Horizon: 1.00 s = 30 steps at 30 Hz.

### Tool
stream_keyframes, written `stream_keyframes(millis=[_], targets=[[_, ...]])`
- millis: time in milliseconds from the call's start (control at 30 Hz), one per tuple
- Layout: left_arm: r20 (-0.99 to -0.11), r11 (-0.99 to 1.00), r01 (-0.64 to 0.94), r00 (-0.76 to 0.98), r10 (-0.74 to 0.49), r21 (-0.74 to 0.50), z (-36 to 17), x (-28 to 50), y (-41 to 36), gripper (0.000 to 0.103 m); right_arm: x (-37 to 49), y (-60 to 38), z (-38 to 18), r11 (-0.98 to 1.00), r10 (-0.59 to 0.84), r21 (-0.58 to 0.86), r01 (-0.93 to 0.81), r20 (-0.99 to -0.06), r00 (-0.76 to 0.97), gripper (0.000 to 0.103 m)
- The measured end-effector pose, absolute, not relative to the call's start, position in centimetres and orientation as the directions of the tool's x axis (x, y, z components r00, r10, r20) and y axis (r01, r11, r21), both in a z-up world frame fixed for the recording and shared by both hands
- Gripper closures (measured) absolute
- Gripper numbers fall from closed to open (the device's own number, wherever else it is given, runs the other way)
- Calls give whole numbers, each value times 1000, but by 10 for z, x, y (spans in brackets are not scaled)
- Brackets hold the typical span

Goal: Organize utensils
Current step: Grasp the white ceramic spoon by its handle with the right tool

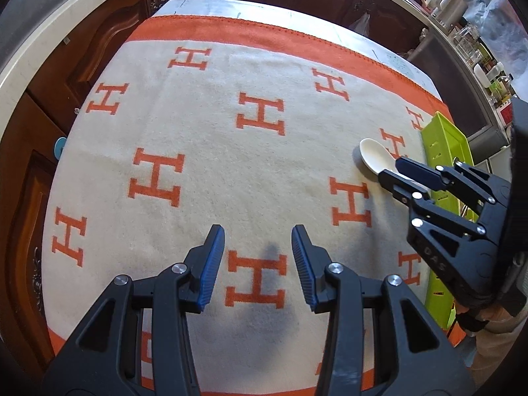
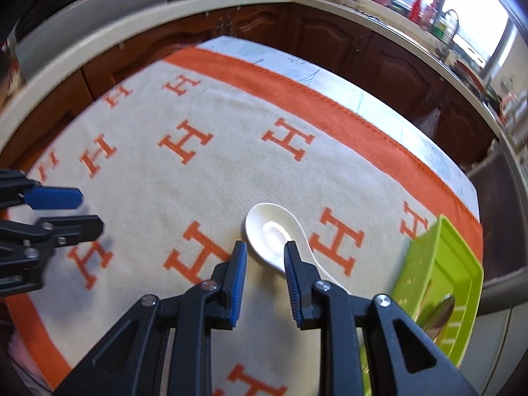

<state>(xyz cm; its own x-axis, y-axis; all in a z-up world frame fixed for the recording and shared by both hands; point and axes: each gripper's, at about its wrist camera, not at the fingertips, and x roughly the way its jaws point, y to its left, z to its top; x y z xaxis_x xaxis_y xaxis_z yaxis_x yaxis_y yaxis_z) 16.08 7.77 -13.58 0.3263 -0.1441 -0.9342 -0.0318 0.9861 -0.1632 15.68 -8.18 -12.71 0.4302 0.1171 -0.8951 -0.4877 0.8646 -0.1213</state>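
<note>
A white ceramic spoon [image 2: 269, 231] lies on the cream cloth, bowl up, with its handle running toward the green tray [image 2: 442, 257]. My right gripper [image 2: 265, 247] hovers low over it, jaws partly open. The near end of the bowl sits between the fingertips, and the right finger hides the neck. I see no pad pressing on the spoon. From the left wrist, the spoon [image 1: 371, 156] shows beside the right gripper [image 1: 397, 173] and the tray [image 1: 442, 145]. My left gripper [image 1: 258, 241] stands open over bare cloth with nothing between its fingers, and it also appears in the right wrist view [image 2: 89, 213].
The cream cloth with orange H marks [image 1: 198, 132] covers the table. A metal spoon [image 2: 440, 312] lies in the green tray at the table's right edge. Dark wooden cabinets [image 2: 330, 39] under a pale counter [image 2: 99, 33] ring the far side.
</note>
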Motion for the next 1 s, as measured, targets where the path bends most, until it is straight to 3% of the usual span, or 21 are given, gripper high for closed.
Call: stream_keyframes(millis=[133,200,267,433,500,600,767,1000], targets=[[-936,984,-37,314,-156,-176,-142,165,82,64,164,-77,-141,840,78,-148,-522,-919,387,80],[-938,982,-46,310,-158,-181,-145,166,84,64,166,-76,-140,834,74,-162,-527,-914,399,68],[-939,981,-54,304,-162,-187,-148,167,86,64,170,-78,-141,838,61,-173,-518,-913,403,63],[-939,979,-56,300,-170,-196,-152,169,86,64,183,-88,-141,861,97,-110,-497,-923,373,64],[-939,979,-53,296,-172,-196,-153,170,84,64,187,-87,-141,868,109,-89,-488,-925,364,81],[-939,980,-46,298,-174,-196,-152,170,82,64,192,-89,-141,879,106,-87,-470,-924,368,91],[-936,978,-49,305,-177,-201,-148,167,83,64,193,-97,-137,901,134,-43,-432,-919,370,95],[-933,980,-29,313,-179,-198,-141,161,79,64,181,-126,-121,917,340,238,-320,-885,319,96]])
